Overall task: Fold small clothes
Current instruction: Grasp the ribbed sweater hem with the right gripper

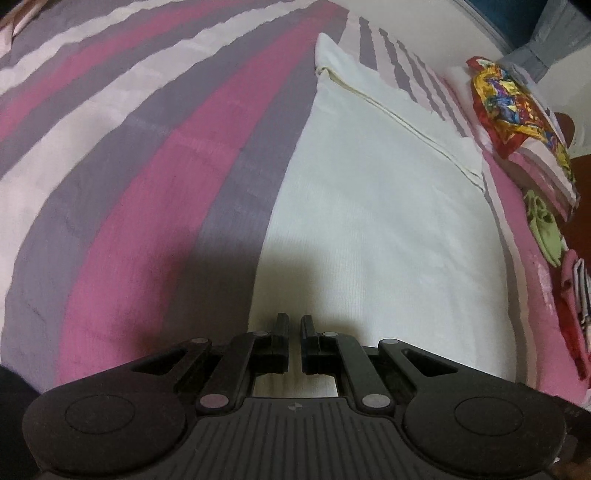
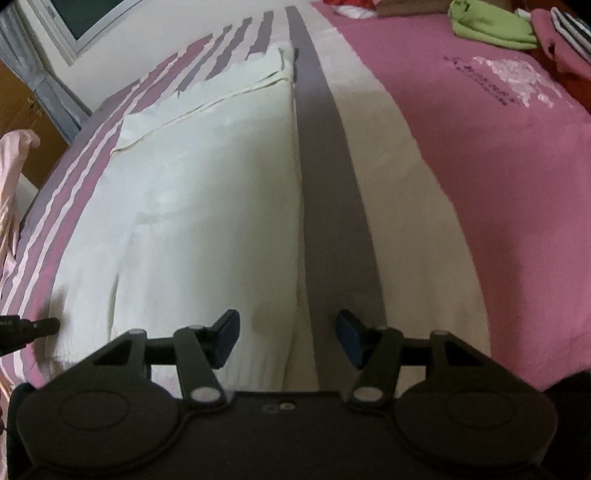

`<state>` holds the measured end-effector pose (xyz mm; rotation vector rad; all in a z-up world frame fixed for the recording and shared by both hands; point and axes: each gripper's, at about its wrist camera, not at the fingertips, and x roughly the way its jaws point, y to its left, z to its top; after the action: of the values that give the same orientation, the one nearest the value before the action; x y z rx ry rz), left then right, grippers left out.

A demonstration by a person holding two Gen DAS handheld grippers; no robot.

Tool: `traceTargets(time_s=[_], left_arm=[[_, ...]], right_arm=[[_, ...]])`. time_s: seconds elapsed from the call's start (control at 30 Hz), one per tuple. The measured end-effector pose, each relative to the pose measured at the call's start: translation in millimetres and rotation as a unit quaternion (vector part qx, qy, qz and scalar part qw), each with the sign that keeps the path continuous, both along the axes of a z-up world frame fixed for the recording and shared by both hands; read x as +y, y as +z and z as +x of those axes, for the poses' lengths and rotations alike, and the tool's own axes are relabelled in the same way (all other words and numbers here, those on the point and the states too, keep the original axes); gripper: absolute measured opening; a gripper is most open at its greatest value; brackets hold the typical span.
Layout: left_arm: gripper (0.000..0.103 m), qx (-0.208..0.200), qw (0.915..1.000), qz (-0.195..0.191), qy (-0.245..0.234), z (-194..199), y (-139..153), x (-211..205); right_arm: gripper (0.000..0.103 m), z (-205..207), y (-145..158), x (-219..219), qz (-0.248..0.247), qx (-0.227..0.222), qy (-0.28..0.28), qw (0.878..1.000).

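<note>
A white ribbed garment [image 1: 369, 206] lies flat on the striped bedspread [image 1: 147, 166], its hemmed end at the far side. My left gripper [image 1: 294, 325] hovers over the garment's near edge with its jaws nearly together and nothing between them. In the right wrist view the same white garment [image 2: 207, 206] lies left of a grey stripe [image 2: 328, 192]. My right gripper [image 2: 288, 334] is open, its jaws astride the garment's right edge near the close end. The left gripper's tip [image 2: 40, 326] shows at the far left.
A pink printed garment [image 2: 498, 155] lies spread to the right. A green garment [image 2: 487, 26] and red and striped clothes [image 2: 565, 33] lie beyond it. A stack with a colourful cloth [image 1: 513, 107] sits at the bed's edge. A pale pink cloth [image 2: 11, 177] hangs at left.
</note>
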<state>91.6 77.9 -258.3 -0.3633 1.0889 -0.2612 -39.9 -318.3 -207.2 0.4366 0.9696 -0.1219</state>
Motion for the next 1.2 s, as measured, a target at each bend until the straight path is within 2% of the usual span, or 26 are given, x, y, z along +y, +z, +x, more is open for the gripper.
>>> traceTargets(time_s=[0.2,0.33,0.5,0.57,0.6,0.63,0.67,0.73,0.83,0.93,1.0,1.03,1.07,1.13,1.2], left_arm=[[0.004,0.008,0.9992,-0.038,-0.004,-11,-8,4],[0.004,0.007,0.9987,-0.049,-0.005,-14,-11,2],[0.003,0.011,0.9969,-0.077,0.001,-11,-14,1],[0.003,0.008,0.9970,-0.077,0.002,-12,-13,0],[0.003,0.008,0.9965,-0.083,0.004,-12,-13,0],[0.003,0.008,0.9960,-0.089,0.006,-12,-12,1],[0.003,0.005,0.9958,-0.092,0.006,-12,-11,1],[0.003,-0.005,0.9955,-0.094,0.005,-12,-8,1],[0.003,-0.021,0.9949,-0.098,0.001,-7,1,-1],[0.003,-0.008,0.9965,-0.081,0.015,-9,5,9],[0.004,-0.020,0.9987,-0.042,0.022,-20,14,19],[0.004,-0.023,0.9993,-0.017,0.024,-23,18,22],[0.004,-0.017,0.9996,-0.002,0.024,-24,19,25],[0.004,0.002,0.9996,-0.009,0.025,-21,15,30],[0.004,0.010,0.9992,-0.011,0.036,-21,9,34]], right_arm=[[0.056,-6,-10,4,0.019,0.016,0.001,1.000],[0.053,-11,-8,2,0.021,0.013,-0.015,1.000],[0.051,-8,-16,2,0.067,0.013,-0.015,0.998],[0.032,-4,-20,4,0.094,0.019,-0.007,0.995],[0.028,-2,-22,5,0.108,0.024,-0.005,0.994],[0.020,0,-24,7,0.115,0.029,0.000,0.993],[0.016,0,-24,8,0.118,0.029,0.002,0.993],[0.014,1,-22,5,0.126,0.021,0.001,0.992],[0.012,1,-18,2,0.149,-0.001,-0.004,0.989],[0.012,5,-16,1,0.145,-0.002,-0.002,0.989],[0.018,6,-16,3,0.124,0.013,0.006,0.992],[0.026,4,-16,5,0.121,0.016,0.015,0.992],[0.027,1,-15,5,0.112,0.015,0.020,0.993],[0.027,-1,-18,7,0.099,0.022,0.030,0.994],[0.027,-2,-22,5,0.107,0.025,0.029,0.994]])
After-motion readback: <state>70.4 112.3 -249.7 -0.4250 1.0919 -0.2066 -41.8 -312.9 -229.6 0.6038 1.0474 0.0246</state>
